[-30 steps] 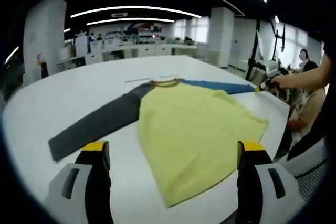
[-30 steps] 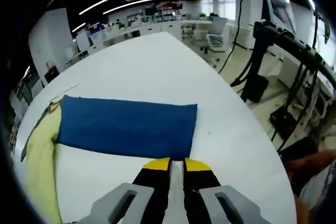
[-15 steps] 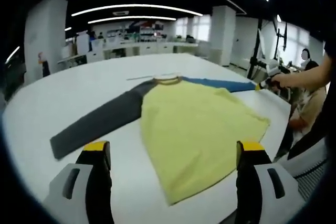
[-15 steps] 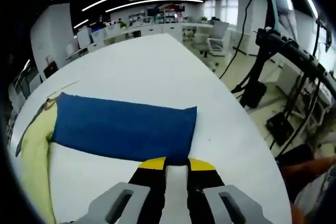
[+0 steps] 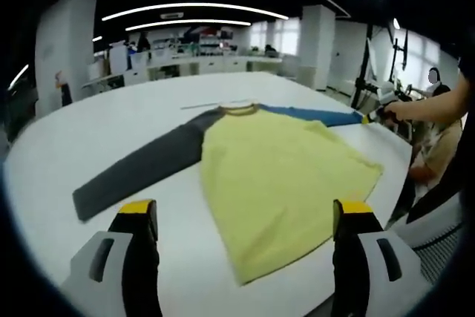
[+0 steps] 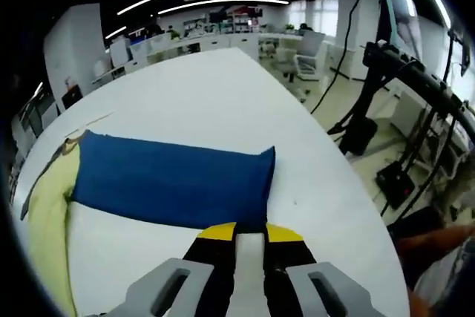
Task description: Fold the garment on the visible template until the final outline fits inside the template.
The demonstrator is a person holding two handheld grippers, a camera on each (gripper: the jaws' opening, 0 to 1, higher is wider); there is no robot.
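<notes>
Yellow cloth makes up the body of the garment (image 5: 286,187), a long-sleeved shirt lying flat on the white bench (image 5: 111,131), its hem toward the near edge and its collar toward the far side. In the left gripper view the grey sleeve (image 5: 141,168) stretches out from the shoulder to the left across the bench top, and the blue sleeve (image 5: 312,115) runs the other way, toward the right edge.

The left gripper (image 5: 241,213) hangs above the near edge with its jaws spread wide and nothing between them; the shirt's hem lies just ahead of it, between the two jaw tips, not touched by either.

At the far end of the blue sleeve, in the same view, a person's hand (image 5: 404,111) holds the right gripper (image 5: 369,117) at the cuff, close to the bench's right edge.

In the right gripper view the right gripper (image 6: 250,234) has its jaws drawn close together at the near corner of the blue sleeve (image 6: 167,183) by the cuff. The sleeve edge meets the yellow tips, but whether cloth is pinched between them cannot be told. The sleeve lies flat, running away left toward the yellow body.
</notes>
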